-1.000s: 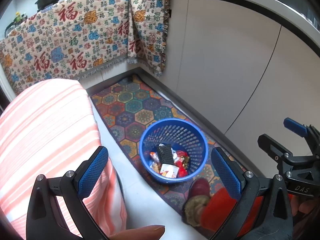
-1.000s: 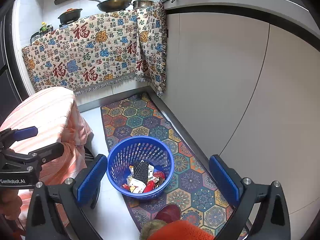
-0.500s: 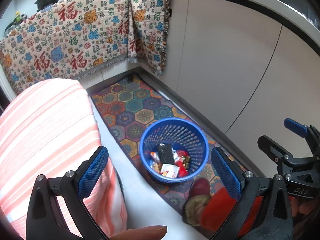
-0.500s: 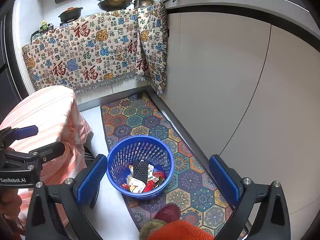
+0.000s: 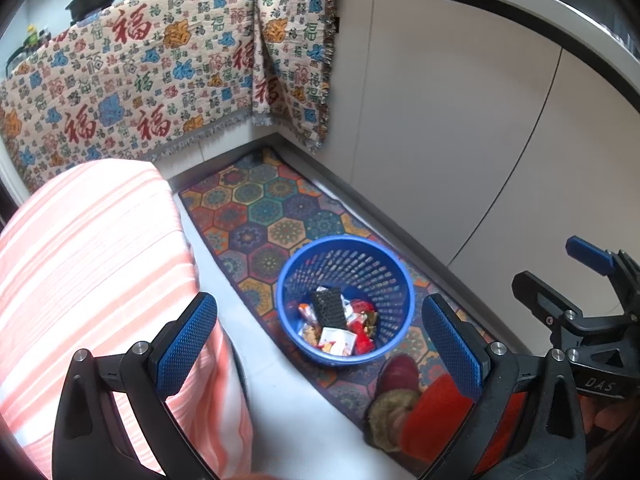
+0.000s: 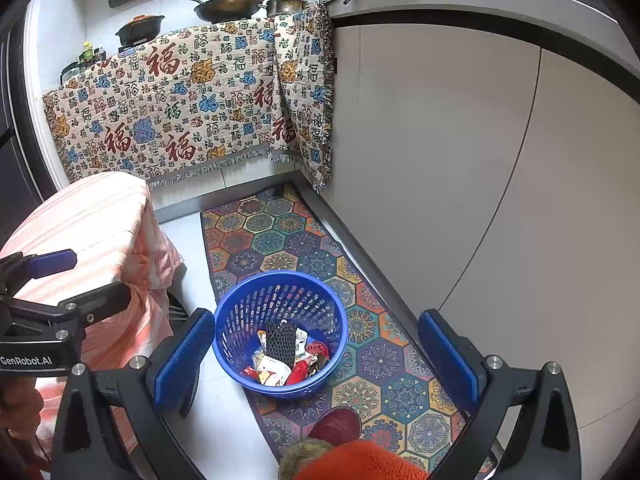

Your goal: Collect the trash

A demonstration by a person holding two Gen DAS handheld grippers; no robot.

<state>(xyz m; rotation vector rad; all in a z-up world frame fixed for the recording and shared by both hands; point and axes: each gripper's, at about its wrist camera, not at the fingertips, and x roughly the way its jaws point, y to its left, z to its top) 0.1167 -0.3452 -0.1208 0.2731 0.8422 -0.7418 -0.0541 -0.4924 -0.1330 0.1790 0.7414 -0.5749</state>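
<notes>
A blue perforated trash basket [image 5: 372, 256] [image 6: 248, 312] stands on a patterned floor runner. Inside lie several wrappers [image 5: 338, 336] [image 6: 276, 372] and a black mesh piece [image 5: 329, 307] [image 6: 281, 342]. My left gripper [image 5: 320, 344] is open, held high above the floor with the basket between its blue pads; nothing is in it. My right gripper [image 6: 316, 360] is also open and holds nothing, hovering above the same basket. Each gripper shows at the edge of the other's view.
A table draped in an orange-striped cloth [image 5: 80, 264] [image 6: 92, 220] stands to the left. White cabinet fronts [image 5: 460, 140] [image 6: 460, 160] run along the right. A patterned cloth [image 6: 180, 100] hangs over the far counter with pans on top. A person's red slipper [image 5: 400, 370] [image 6: 338, 426] rests by the basket.
Both views have shifted slightly, so the basket sits a little differently in frame. The jaws stay open and the basket contents look the same.
</notes>
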